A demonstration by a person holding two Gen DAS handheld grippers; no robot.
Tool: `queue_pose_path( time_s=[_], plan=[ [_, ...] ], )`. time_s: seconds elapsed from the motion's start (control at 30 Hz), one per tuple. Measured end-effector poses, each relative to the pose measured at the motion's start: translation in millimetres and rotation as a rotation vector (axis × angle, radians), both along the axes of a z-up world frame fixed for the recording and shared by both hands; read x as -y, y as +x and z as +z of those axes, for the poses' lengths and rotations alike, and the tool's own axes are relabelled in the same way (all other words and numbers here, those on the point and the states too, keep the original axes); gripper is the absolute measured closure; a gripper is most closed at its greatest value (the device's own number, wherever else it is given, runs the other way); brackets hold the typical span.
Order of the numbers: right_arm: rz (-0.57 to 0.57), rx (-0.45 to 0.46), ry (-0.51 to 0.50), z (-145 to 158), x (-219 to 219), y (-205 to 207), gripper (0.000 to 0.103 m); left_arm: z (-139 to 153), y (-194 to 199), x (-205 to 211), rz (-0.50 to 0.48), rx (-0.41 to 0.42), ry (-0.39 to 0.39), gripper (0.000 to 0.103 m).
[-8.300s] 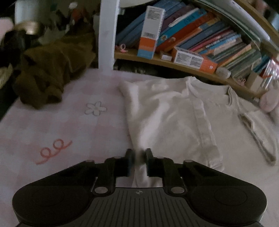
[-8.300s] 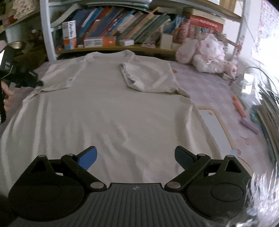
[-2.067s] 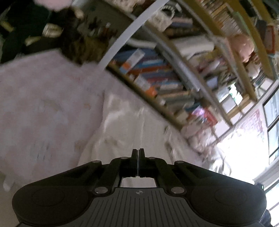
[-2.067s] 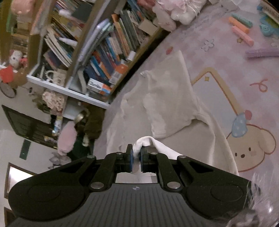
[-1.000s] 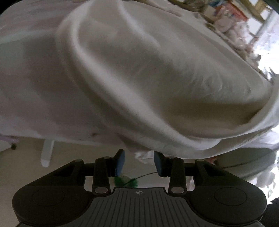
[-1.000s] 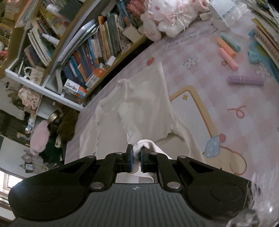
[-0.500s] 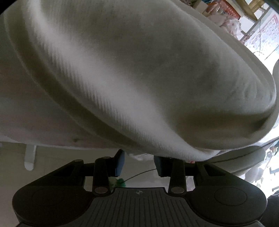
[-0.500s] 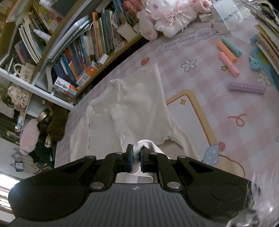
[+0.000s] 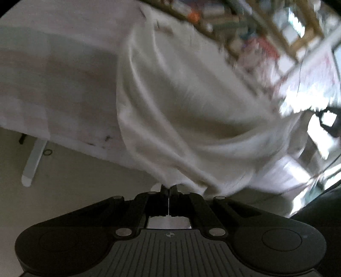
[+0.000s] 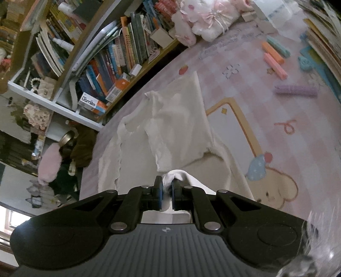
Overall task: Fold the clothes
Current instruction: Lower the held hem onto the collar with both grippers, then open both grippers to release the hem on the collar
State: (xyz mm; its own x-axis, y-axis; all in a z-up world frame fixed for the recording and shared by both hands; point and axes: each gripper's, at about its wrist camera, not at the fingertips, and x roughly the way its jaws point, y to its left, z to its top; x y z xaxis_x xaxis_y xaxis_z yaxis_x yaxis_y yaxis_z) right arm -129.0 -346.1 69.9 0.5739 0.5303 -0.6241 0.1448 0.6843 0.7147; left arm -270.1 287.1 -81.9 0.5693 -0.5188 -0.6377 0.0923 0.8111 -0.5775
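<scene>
Cream knit shirt (image 10: 179, 127) spread over the pink cartoon-print mat (image 10: 277, 132) on the table, sleeve already folded inward, near hem lifted off the surface. Pinched at two points of that hem: right tongs (image 10: 167, 188) nearly closed on a bunched fold, left tongs (image 9: 168, 188) fully shut on the cloth edge (image 9: 170, 183) at the table's rim, likely so the bottom can be carried up toward the collar as one straight line. Beyond, crowded bookshelf (image 10: 110, 57), plush toy (image 10: 208, 19), pastel markers (image 10: 275, 57), pale floor (image 9: 74, 176) below.
</scene>
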Motion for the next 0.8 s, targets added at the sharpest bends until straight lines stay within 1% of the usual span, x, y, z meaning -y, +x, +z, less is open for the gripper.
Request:
queue_pose_path(
  time_s=[0.1, 0.13, 0.27, 0.4, 0.47, 0.5, 0.57, 0.67, 0.8],
  plan=[
    [-0.013, 0.005, 0.032, -2.9, 8.7, -15.1, 0.096, 24.7, -18.2, -23.8, 0.094, 0.071, -0.107, 0.103],
    [-0.020, 0.008, 0.045, -3.4, 12.2, -20.5, 0.096, 34.8, -22.9, -29.9, 0.126, 0.104, -0.155, 0.103],
    [-0.058, 0.023, 0.101, -5.2, 26.6, -43.4, 0.096, 76.0, -17.3, -46.7, 0.260, 0.272, -0.392, 0.103],
    [-0.119, 0.040, 0.166, -7.8, 42.2, -59.5, 0.096, 103.7, 11.2, -33.6, 0.340, 0.405, -0.609, 0.103],
    [-0.161, 0.058, 0.218, -10.0, 50.2, -59.5, 0.096, 111.9, 40.2, -19.4, 0.359, 0.438, -0.676, 0.103],
    [-0.182, 0.066, 0.245, -11.1, 54.3, -59.5, 0.096, 114.1, 51.2, -13.6, 0.364, 0.449, -0.696, 0.103],
    [-0.213, 0.098, 0.281, -13.0, 57.8, -46.6, 0.096, 119.2, 82.9, -6.3, 0.377, 0.452, -0.714, 0.103],
    [-0.247, 0.147, 0.308, -13.3, 57.7, -17.5, 0.096, 126.2, 135.4, -3.7, 0.393, 0.456, -0.717, 0.103],
    [-0.289, 0.209, 0.330, -10.3, 45.5, 39.0, 0.096, 121.5, 184.1, -22.2, 0.424, 0.396, -0.700, 0.103]
  ],
)
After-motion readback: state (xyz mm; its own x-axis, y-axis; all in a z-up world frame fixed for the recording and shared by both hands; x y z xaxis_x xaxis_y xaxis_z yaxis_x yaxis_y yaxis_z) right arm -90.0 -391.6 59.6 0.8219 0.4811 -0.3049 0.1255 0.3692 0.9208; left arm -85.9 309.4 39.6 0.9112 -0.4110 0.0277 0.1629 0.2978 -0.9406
